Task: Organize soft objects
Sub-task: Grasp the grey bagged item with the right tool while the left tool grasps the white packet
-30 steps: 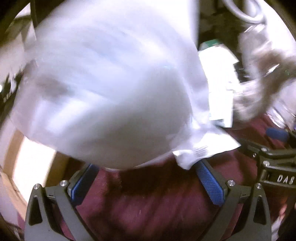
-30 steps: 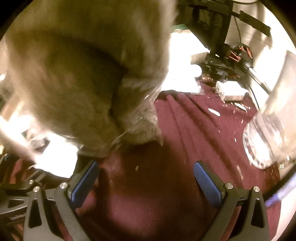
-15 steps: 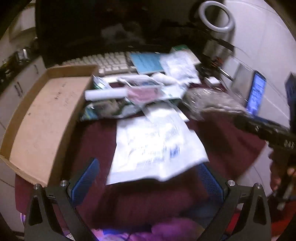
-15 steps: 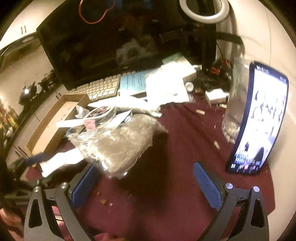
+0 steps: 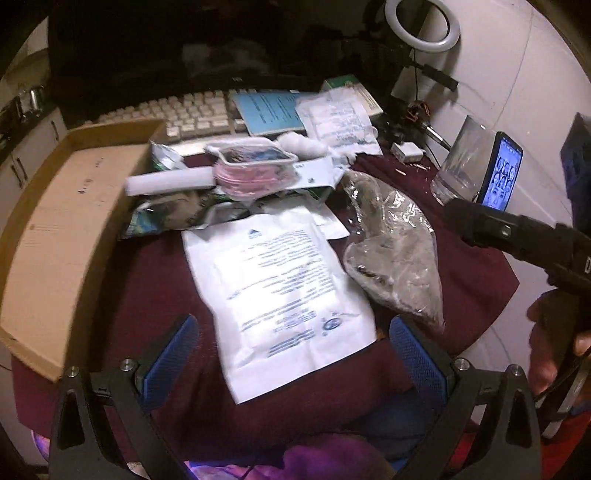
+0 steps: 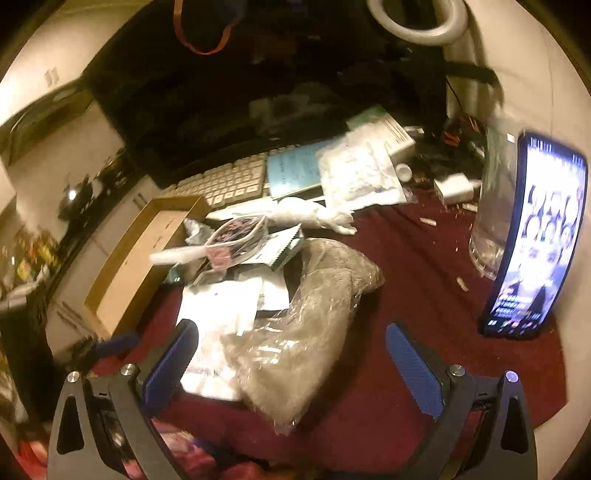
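1. On the worktop, a maroon cloth (image 5: 155, 280) covered the surface and carried every item listed below.
2. My left gripper (image 5: 295, 354) stood with its blue pads wide apart and held nothing; it hovered over the near end of the white printed pouch (image 5: 280, 295).
3. My right gripper (image 6: 291, 365) was likewise spread wide and empty, poised over the near end of the clear bag of grey soft material (image 6: 306, 325).
4. White printed pouch: lay flat on the cloth, near centre, blue lettering uppermost.
5. Clear bag of grey soft material (image 5: 391, 251): lay just right of the pouch, its edge touching or overlapping it.
6. Heap of small packets (image 5: 236, 177): piled behind the pouch, with a white roll (image 5: 166, 182) and a pink-filled clear pack on top.
7. Cardboard tray (image 5: 55, 229): sat at the left edge, open side up, touching the heap at its far corner.
8. Keyboard (image 5: 192, 114) and dark monitor (image 5: 166, 51): stood at the back, with a blue booklet (image 5: 269, 110) lying partly on the keyboard.
9. Phone (image 6: 535, 236): propped upright at the right, screen lit, beside a clear glass (image 5: 458, 162).
10. Ring light (image 5: 421, 26): stood at the rear right.
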`<state>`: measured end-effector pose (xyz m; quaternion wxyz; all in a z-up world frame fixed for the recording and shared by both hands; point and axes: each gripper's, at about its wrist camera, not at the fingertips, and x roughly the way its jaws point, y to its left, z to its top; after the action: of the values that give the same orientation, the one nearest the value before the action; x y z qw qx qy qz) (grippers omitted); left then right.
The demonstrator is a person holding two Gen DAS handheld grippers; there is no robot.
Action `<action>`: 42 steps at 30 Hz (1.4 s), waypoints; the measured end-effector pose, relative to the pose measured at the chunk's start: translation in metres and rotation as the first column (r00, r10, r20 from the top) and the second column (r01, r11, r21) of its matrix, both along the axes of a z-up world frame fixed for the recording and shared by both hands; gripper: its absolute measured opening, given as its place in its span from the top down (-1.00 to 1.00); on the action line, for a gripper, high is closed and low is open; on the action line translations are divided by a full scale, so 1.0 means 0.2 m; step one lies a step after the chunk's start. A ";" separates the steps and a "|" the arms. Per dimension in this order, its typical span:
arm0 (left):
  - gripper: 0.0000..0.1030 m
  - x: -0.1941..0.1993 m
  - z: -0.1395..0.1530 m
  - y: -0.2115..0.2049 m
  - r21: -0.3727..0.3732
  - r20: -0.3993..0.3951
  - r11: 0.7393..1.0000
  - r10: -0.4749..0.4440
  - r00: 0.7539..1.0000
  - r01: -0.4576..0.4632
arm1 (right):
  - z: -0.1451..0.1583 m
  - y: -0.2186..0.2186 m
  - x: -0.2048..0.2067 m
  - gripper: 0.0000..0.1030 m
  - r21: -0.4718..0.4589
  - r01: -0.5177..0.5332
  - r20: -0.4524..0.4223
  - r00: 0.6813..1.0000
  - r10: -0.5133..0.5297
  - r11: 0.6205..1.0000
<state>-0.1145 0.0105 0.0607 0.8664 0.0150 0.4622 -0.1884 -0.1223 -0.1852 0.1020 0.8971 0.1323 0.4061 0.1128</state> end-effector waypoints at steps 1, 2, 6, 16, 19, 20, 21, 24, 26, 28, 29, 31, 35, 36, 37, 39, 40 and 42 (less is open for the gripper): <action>-1.00 0.01 -0.01 -0.01 0.004 -0.005 1.000 -0.004 1.000 0.004 | -0.02 -0.01 0.02 -0.99 0.022 0.017 -0.017 1.000 -0.017 1.000; -1.00 0.02 -0.02 -0.02 0.012 -0.008 1.000 -0.006 1.000 0.006 | -0.04 -0.02 0.04 -0.99 0.038 0.026 -0.029 0.999 -0.025 0.999; -1.00 0.07 -0.07 -0.06 0.036 -0.048 0.999 0.013 0.999 -0.011 | -0.12 -0.03 0.10 -0.99 0.084 0.050 -0.086 0.995 -0.043 0.995; -1.00 0.10 -0.10 -0.08 0.037 -0.071 0.999 0.017 0.997 -0.014 | -0.32 -0.02 0.25 -0.13 0.140 0.070 -0.185 0.982 -0.044 0.988; -1.00 0.12 -0.11 -0.07 0.038 -0.074 0.999 0.027 0.997 -0.025 | -0.34 -0.02 0.25 0.43 0.134 0.066 -0.183 0.982 -0.041 0.989; -1.00 0.12 -0.11 -0.07 0.039 -0.075 0.999 0.032 0.997 -0.029 | -0.33 -0.03 0.25 0.54 0.134 0.069 -0.167 0.985 -0.047 0.989; -1.00 0.13 -0.11 -0.08 0.042 -0.076 0.999 0.036 0.996 -0.033 | -0.32 -0.04 0.24 0.57 0.121 0.078 -0.147 0.987 -0.060 0.990; -1.00 0.15 -0.13 -0.09 0.059 -0.079 0.997 0.051 0.996 -0.046 | -0.26 -0.06 0.22 0.57 0.059 0.107 -0.094 0.990 -0.101 0.993; -1.00 0.17 -0.15 -0.09 0.064 -0.086 0.996 0.065 0.994 -0.059 | -0.23 -0.08 0.20 0.57 0.040 0.117 -0.065 0.991 -0.114 0.992; -1.00 0.17 -0.17 -0.09 0.063 -0.086 0.996 0.069 0.994 -0.064 | -0.21 -0.09 0.19 0.57 0.046 0.119 -0.054 0.992 -0.116 0.992; -1.00 0.17 -0.17 -0.09 0.065 -0.083 0.996 0.069 0.994 -0.064 | -0.21 -0.10 0.19 0.57 0.049 0.119 -0.053 0.992 -0.116 0.992; -0.92 0.16 -0.17 -0.08 0.069 -0.076 0.996 0.058 0.995 -0.053 | -0.21 -0.11 0.18 0.57 0.053 0.118 -0.055 0.992 -0.115 0.992; -0.40 0.13 -0.17 -0.07 0.097 -0.037 0.994 0.046 0.998 -0.042 | -0.22 -0.10 0.18 0.57 0.065 0.116 -0.066 0.992 -0.112 0.991; -0.30 0.12 -0.16 -0.07 0.092 -0.026 0.995 0.038 0.999 -0.036 | -0.22 -0.09 0.18 0.57 0.068 0.114 -0.066 0.992 -0.110 0.991; -0.25 0.12 -0.16 -0.06 0.083 -0.024 0.996 0.032 0.999 -0.030 | -0.22 -0.09 0.18 0.57 0.070 0.113 -0.064 0.992 -0.108 0.991; 0.07 0.11 -0.14 -0.04 0.068 -0.012 0.997 0.022 1.000 -0.021 | -0.22 -0.09 0.18 0.57 0.073 0.108 -0.060 0.993 -0.104 0.991; 0.15 0.10 -0.13 -0.03 0.057 -0.007 0.998 0.017 1.000 -0.017 | -0.21 -0.08 0.17 0.57 0.074 0.106 -0.058 0.993 -0.102 0.992; 0.29 0.08 -0.12 -0.01 0.029 -0.004 1.000 0.006 1.000 -0.006 | -0.21 -0.08 0.17 0.57 0.075 0.106 -0.054 0.993 -0.102 0.992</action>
<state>-0.0975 0.0080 0.0368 0.8657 0.0258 0.4666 -0.1793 -0.0885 -0.2003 0.0606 0.8855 0.1908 0.4162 0.0785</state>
